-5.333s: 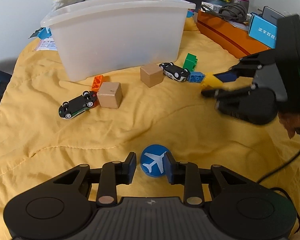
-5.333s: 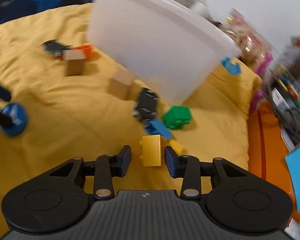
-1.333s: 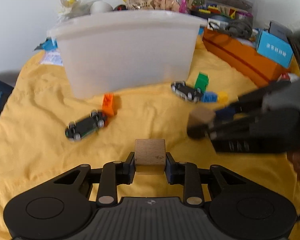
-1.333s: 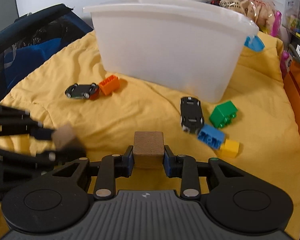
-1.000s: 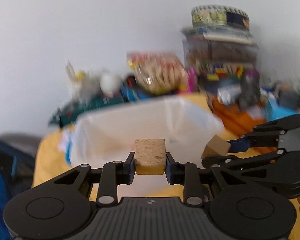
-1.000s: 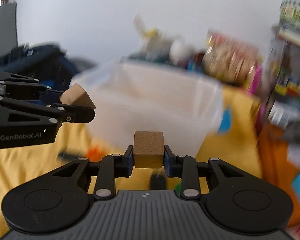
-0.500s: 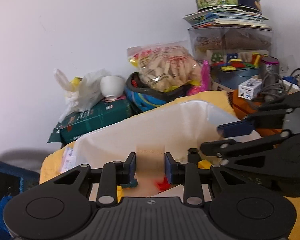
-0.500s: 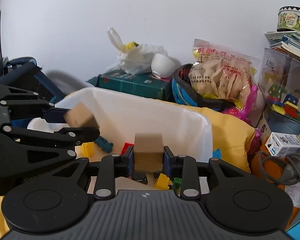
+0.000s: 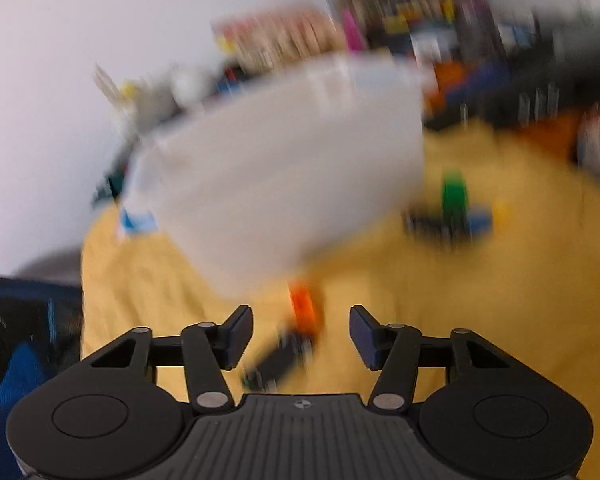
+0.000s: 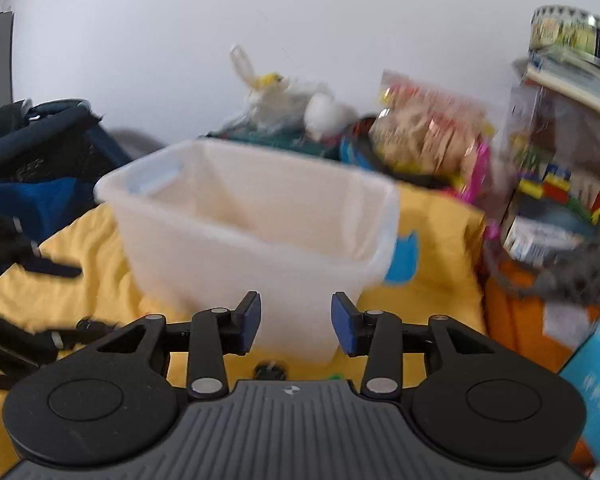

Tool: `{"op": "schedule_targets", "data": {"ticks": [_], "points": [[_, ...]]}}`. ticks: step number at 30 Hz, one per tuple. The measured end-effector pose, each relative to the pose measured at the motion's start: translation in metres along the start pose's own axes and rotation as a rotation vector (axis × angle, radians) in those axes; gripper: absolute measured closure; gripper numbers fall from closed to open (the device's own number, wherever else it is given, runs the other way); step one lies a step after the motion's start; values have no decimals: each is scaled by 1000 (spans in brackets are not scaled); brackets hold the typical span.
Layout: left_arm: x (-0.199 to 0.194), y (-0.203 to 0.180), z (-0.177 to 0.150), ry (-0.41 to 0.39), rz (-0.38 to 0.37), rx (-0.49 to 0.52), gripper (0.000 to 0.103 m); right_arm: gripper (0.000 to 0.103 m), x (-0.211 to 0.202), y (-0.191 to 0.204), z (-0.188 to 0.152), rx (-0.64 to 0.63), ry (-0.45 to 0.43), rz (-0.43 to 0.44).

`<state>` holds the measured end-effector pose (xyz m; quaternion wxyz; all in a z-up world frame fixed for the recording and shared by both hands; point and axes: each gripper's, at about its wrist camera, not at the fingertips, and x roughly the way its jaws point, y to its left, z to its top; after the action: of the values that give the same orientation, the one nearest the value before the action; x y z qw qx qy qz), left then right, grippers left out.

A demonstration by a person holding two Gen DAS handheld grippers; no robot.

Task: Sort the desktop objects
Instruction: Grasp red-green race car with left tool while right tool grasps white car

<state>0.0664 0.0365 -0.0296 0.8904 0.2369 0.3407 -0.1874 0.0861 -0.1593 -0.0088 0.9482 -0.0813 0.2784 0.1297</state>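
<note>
Left gripper [image 9: 301, 336]: jaws opening, nothing btwn them; blurred orange brick [image 9: 305, 307] & toy car [image 9: 278, 360] lie on yellow blanket [image 9: 480, 300] below. Right gripper [image 10: 296, 328]: jaws opening, empty, facing white plastic bin [image 10: 256, 256]. Green brick [image 9: 454, 194], blue brick [image 9: 478, 222] & 2nd car [image 9: 428, 222] beside bin's right side.

1 bin [image 10: 260, 264], 2 toy cars [image 9: 278, 358], 4 bricks [image 9: 454, 194]

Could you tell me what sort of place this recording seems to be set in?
Probably a cluttered home room: a white plastic bin on a yellow blanket, a snack bag and toy boxes behind.
</note>
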Motion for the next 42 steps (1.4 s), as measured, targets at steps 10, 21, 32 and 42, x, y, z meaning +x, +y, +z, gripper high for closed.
{"op": "schedule_targets", "data": {"ticks": [10,21,32,42], "points": [[35,6,-21,58,1,193,62,60,9,15,-24,27,94,48],[15,35,-14,87,-229,-199,85,61,51,5,-27,169,193,34],[-10,-25,-58,151,-599,-623,85,80,84,-12,-44,287,338,96],[-5,-10,-62,165,-411,-610,80,80,-1,34,-67,-58,256,48]]}}
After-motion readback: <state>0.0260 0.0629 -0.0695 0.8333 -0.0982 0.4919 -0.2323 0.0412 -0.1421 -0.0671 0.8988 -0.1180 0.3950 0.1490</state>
